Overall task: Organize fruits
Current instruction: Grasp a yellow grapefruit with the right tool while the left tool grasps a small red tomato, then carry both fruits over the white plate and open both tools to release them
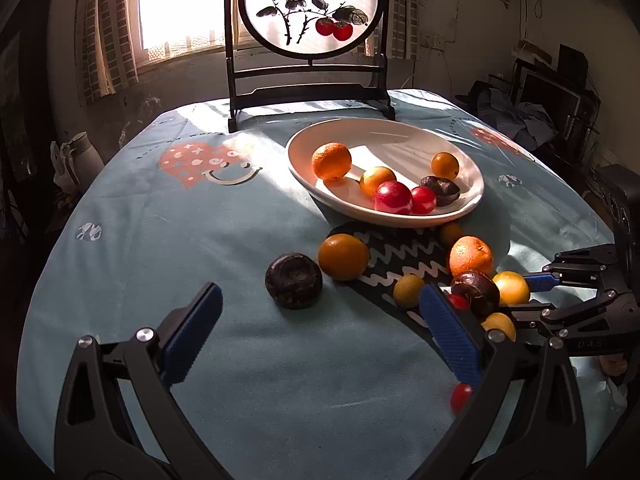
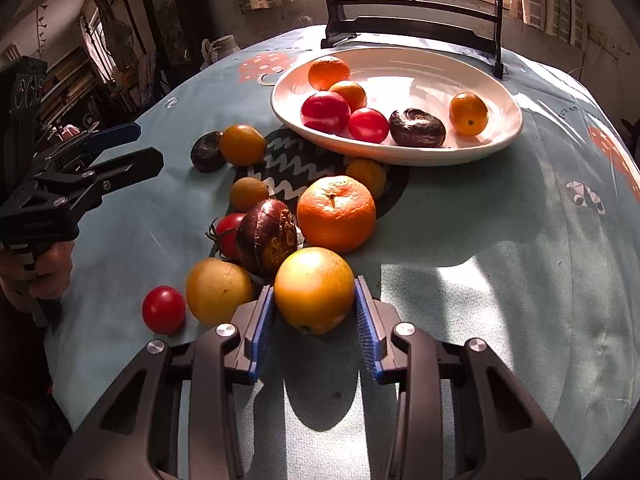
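Right tongs (image 2: 314,312) pinch a yellow-orange fruit (image 2: 314,289) between both blue pads, at the near end of a fruit cluster on the table (image 2: 500,248). Beside it lie a dark purple fruit (image 2: 266,236), an orange (image 2: 337,213) and a red tomato (image 2: 164,309). Beyond, toward the table's far edge, a white plate (image 2: 504,136) holds more fruit. Left tongs (image 1: 320,332) hang spread, empty.

Each gripper is matte black plastic with angular, cut-out linkage arms, round silver screws at the pivots and ribbed blue pads on the fingers. The left gripper (image 2: 132,148), mid-left of the right wrist view, bears faint lettering; the right gripper (image 2: 314,316) fills the lower frame.
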Action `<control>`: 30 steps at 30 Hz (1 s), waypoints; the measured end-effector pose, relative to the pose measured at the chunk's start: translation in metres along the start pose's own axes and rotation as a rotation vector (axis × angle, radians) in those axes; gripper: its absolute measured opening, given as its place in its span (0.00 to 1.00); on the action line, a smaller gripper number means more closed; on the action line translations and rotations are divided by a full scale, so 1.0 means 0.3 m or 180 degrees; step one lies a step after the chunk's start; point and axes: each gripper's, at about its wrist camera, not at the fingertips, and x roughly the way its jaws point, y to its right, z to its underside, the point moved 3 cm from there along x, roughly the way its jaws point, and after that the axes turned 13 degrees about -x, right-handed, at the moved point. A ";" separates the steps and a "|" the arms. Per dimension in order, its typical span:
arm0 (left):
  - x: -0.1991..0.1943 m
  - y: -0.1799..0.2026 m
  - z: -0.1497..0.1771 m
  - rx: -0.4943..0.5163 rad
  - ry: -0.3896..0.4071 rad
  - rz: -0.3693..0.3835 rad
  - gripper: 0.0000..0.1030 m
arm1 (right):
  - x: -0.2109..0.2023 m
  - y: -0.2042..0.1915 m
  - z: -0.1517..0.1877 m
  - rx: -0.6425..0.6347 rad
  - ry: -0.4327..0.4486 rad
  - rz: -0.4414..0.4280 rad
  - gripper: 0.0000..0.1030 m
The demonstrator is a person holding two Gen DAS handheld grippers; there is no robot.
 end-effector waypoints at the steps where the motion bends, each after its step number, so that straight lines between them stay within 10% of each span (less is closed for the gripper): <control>1: -0.004 0.005 0.006 0.0007 -0.0038 0.0083 0.98 | -0.007 0.010 0.001 0.0048 0.0029 0.0003 0.37; 8: -0.060 0.129 0.145 0.0384 -0.0499 0.0869 0.95 | -0.062 0.104 0.010 0.0503 0.0226 0.0044 0.37; 22: 0.012 0.215 0.243 0.0708 -0.0877 0.0748 0.40 | -0.059 0.089 0.018 0.0491 0.0178 0.0045 0.37; 30: 0.018 0.226 0.254 0.0773 -0.0924 0.0697 0.38 | -0.058 0.088 0.017 0.0480 0.0174 0.0043 0.37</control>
